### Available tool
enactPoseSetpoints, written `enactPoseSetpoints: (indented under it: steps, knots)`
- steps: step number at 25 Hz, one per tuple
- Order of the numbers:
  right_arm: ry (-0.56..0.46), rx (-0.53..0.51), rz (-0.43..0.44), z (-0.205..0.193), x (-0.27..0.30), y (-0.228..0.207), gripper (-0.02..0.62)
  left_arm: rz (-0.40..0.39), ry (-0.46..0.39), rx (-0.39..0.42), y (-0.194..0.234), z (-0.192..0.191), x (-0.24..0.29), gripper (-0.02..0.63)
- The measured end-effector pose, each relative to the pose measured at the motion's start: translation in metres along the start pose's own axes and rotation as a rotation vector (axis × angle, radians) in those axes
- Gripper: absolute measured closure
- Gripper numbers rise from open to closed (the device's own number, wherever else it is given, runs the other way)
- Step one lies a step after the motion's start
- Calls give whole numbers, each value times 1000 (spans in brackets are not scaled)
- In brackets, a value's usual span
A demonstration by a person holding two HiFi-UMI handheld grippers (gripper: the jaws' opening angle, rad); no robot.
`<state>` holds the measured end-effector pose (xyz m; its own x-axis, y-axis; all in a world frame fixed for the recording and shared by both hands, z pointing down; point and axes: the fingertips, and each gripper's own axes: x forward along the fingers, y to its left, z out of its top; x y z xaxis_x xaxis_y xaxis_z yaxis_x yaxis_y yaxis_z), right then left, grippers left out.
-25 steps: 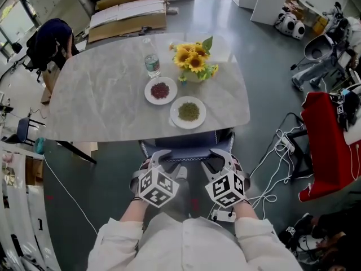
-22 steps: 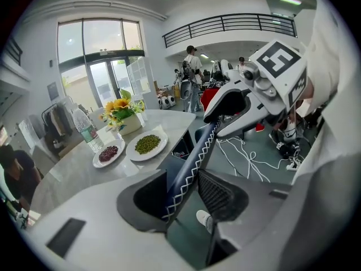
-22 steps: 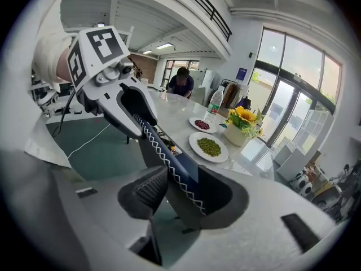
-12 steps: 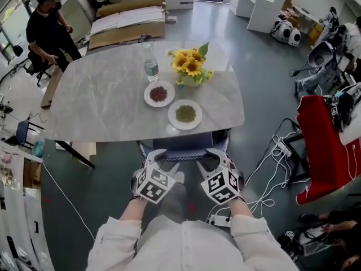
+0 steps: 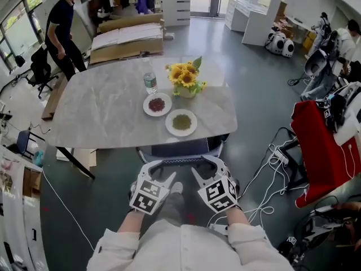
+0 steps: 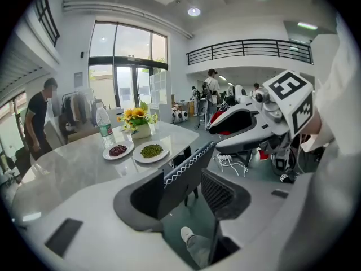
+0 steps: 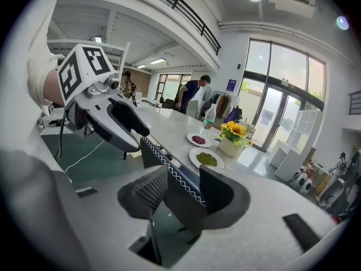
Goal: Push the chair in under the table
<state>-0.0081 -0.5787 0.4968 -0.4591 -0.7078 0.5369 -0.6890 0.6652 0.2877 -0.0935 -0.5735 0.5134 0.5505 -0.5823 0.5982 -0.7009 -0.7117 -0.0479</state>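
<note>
The dark chair (image 5: 183,149) stands tucked under the near edge of the marble table (image 5: 101,112); only its backrest with a white stitched top edge (image 6: 189,165) shows. My left gripper (image 5: 159,171) and right gripper (image 5: 204,165) hover side by side at the backrest's top. The left gripper (image 6: 186,191) is open; its jaws have just been opening, and the backrest runs between them, close to the left jaw. The right gripper (image 7: 189,195) also stands open, with the backrest (image 7: 169,168) passing between its pads.
On the table are a plate of green beans (image 5: 181,122), a plate of red beans (image 5: 157,104), a water bottle (image 5: 150,82) and a sunflower vase (image 5: 184,75). White cables (image 5: 271,168) and a red-draped stand (image 5: 316,145) lie to the right. A person (image 5: 62,27) stands far left.
Both grippers have lifted slightly and drawn back towards me at the chair's backrest. The left jaws have spread wider. The person in the background has stood up and walked along the far left.
</note>
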Motion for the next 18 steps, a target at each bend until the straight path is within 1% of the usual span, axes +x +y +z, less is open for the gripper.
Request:
enactPoseSetpoints:
  steps: [4,6,8,10,13,15,18]
  knots:
    - [-74,47,-33,16,-33,5,454,19,-91,-29,-15,17,-29,398]
    - [-117,75,-49,24,-50,8,456,26,-144,-43,-25,29,-45,422]
    - [-160,98,-51,32,-66,13,457,35,-178,-40,-32,35,-59,454]
    - [-192,110,-41,40,-80,19,463,43,-200,-13,-40,40,-70,483]
    - [-213,108,-27,47,-98,30,476,34,-227,28,-58,47,-86,514]
    - [-225,95,-11,52,-108,40,490,21,-247,33,-70,50,-95,542]
    - [-241,87,31,58,-122,58,520,11,-278,13,-84,51,-107,571]
